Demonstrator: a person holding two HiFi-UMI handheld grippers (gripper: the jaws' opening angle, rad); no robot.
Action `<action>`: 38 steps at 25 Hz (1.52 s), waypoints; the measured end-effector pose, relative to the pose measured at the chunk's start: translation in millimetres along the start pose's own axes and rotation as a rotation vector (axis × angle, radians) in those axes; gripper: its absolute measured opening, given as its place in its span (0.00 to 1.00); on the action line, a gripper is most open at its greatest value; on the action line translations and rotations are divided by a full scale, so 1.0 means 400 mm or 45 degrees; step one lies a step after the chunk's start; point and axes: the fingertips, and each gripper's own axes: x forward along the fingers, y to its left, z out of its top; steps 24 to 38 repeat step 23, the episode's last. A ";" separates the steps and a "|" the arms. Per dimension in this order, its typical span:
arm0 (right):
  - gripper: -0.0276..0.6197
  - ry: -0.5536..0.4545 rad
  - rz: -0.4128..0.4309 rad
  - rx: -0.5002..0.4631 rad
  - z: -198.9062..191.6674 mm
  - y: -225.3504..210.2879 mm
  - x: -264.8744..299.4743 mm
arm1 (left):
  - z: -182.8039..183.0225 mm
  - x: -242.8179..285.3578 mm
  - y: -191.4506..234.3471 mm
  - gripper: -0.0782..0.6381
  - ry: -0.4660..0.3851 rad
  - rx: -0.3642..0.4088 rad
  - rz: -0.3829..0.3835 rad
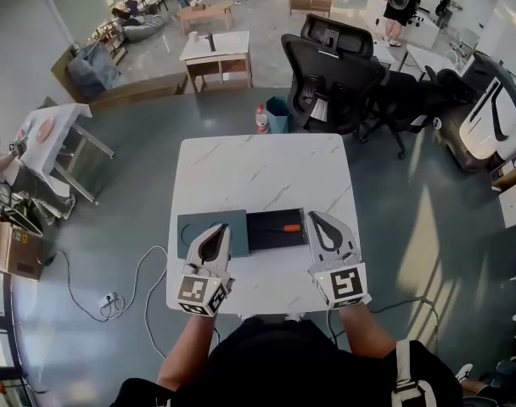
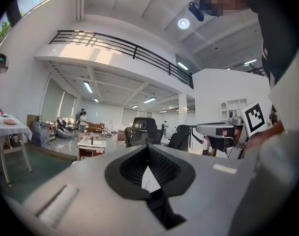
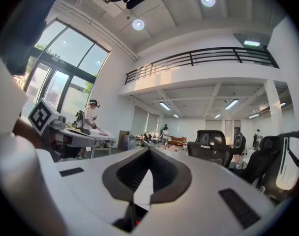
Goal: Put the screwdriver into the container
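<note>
An orange-handled screwdriver (image 1: 288, 225) lies inside a black, shallow container (image 1: 266, 237) on the white marble table (image 1: 262, 172). A grey-green flat panel (image 1: 194, 225) lies beside the container on its left. My left gripper (image 1: 221, 226) rests over that panel, its jaws together and nothing between them; the left gripper view shows its tips (image 2: 148, 146) meeting. My right gripper (image 1: 312, 216) sits just right of the container, jaws closed and empty, tips (image 3: 149, 150) touching. Both grippers point away from me, apart from the screwdriver.
Black office chairs (image 1: 339, 70) stand past the table's far edge, with a bottle (image 1: 261, 119) and a blue bin (image 1: 277, 114) on the floor. A cable and power strip (image 1: 109, 300) lie on the floor at left. A small table (image 1: 215, 53) stands further back.
</note>
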 end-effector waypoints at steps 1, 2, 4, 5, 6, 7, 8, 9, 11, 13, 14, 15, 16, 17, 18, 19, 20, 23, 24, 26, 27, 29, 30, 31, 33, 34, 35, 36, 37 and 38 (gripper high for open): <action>0.05 0.001 -0.012 0.000 -0.002 -0.002 -0.004 | 0.003 0.000 0.001 0.12 -0.005 -0.004 0.004; 0.05 0.002 -0.021 0.002 -0.003 -0.004 -0.008 | 0.007 0.000 0.000 0.12 -0.010 -0.007 0.005; 0.05 0.004 -0.034 0.009 -0.002 -0.008 -0.013 | 0.015 -0.001 -0.004 0.12 -0.017 -0.007 0.005; 0.05 0.004 -0.039 0.012 -0.001 -0.011 -0.014 | 0.019 -0.001 -0.006 0.12 -0.019 -0.004 0.003; 0.05 0.002 -0.044 0.015 -0.001 -0.014 -0.015 | 0.022 0.000 -0.008 0.12 -0.021 -0.002 0.002; 0.05 0.000 -0.047 0.018 0.001 -0.017 -0.015 | 0.024 0.001 -0.009 0.12 -0.022 0.000 0.003; 0.05 -0.002 -0.051 0.019 0.002 -0.019 -0.015 | 0.025 0.002 -0.010 0.12 -0.023 0.000 0.004; 0.05 -0.003 -0.053 0.020 0.003 -0.020 -0.014 | 0.026 0.003 -0.010 0.12 -0.024 -0.002 0.005; 0.05 -0.004 -0.052 0.021 0.003 -0.018 -0.013 | 0.027 0.002 -0.011 0.12 -0.027 -0.006 0.006; 0.05 -0.007 -0.049 0.022 0.001 -0.015 -0.012 | 0.026 0.001 -0.013 0.12 -0.028 -0.005 0.007; 0.05 -0.009 -0.047 0.022 0.001 -0.013 -0.012 | 0.025 0.001 -0.014 0.12 -0.029 -0.005 0.006; 0.05 -0.010 -0.045 0.022 0.000 -0.012 -0.011 | 0.025 0.002 -0.015 0.12 -0.029 -0.006 0.006; 0.05 -0.010 -0.044 0.022 0.000 -0.012 -0.010 | 0.025 0.002 -0.015 0.12 -0.030 -0.006 0.006; 0.05 -0.008 -0.044 0.023 -0.001 -0.013 -0.009 | 0.025 0.003 -0.016 0.12 -0.030 -0.006 0.007; 0.05 -0.007 -0.043 0.025 -0.002 -0.013 -0.008 | 0.026 0.004 -0.017 0.12 -0.030 -0.006 0.007; 0.05 -0.007 -0.042 0.027 -0.002 -0.013 -0.008 | 0.026 0.003 -0.018 0.12 -0.031 -0.006 0.008; 0.05 -0.008 -0.040 0.029 -0.002 -0.012 -0.008 | 0.027 0.001 -0.018 0.12 -0.031 -0.006 0.009; 0.05 -0.011 -0.037 0.030 0.001 -0.007 -0.009 | 0.028 -0.005 -0.017 0.12 -0.031 -0.005 0.012; 0.05 -0.011 -0.037 0.030 0.001 -0.007 -0.009 | 0.028 -0.005 -0.017 0.12 -0.031 -0.005 0.012; 0.05 -0.011 -0.037 0.030 0.001 -0.007 -0.009 | 0.028 -0.005 -0.017 0.12 -0.031 -0.005 0.012; 0.05 -0.011 -0.037 0.030 0.001 -0.007 -0.009 | 0.028 -0.005 -0.017 0.12 -0.031 -0.005 0.012; 0.05 -0.011 -0.037 0.030 0.001 -0.007 -0.009 | 0.028 -0.005 -0.017 0.12 -0.031 -0.005 0.012; 0.05 -0.011 -0.037 0.030 0.001 -0.007 -0.009 | 0.028 -0.005 -0.017 0.12 -0.031 -0.005 0.012; 0.05 -0.011 -0.037 0.030 0.001 -0.007 -0.009 | 0.028 -0.005 -0.017 0.12 -0.031 -0.005 0.012; 0.05 -0.011 -0.037 0.030 0.001 -0.007 -0.009 | 0.028 -0.005 -0.017 0.12 -0.031 -0.005 0.012; 0.05 -0.011 -0.037 0.030 0.001 -0.007 -0.009 | 0.028 -0.005 -0.017 0.12 -0.031 -0.005 0.012; 0.05 -0.011 -0.037 0.030 0.001 -0.007 -0.009 | 0.028 -0.005 -0.017 0.12 -0.031 -0.005 0.012; 0.05 -0.011 -0.037 0.030 0.001 -0.007 -0.009 | 0.028 -0.005 -0.017 0.12 -0.031 -0.005 0.012; 0.05 -0.011 -0.037 0.030 0.001 -0.007 -0.009 | 0.028 -0.005 -0.017 0.12 -0.031 -0.005 0.012; 0.05 -0.011 -0.037 0.030 0.001 -0.007 -0.009 | 0.028 -0.005 -0.017 0.12 -0.031 -0.005 0.012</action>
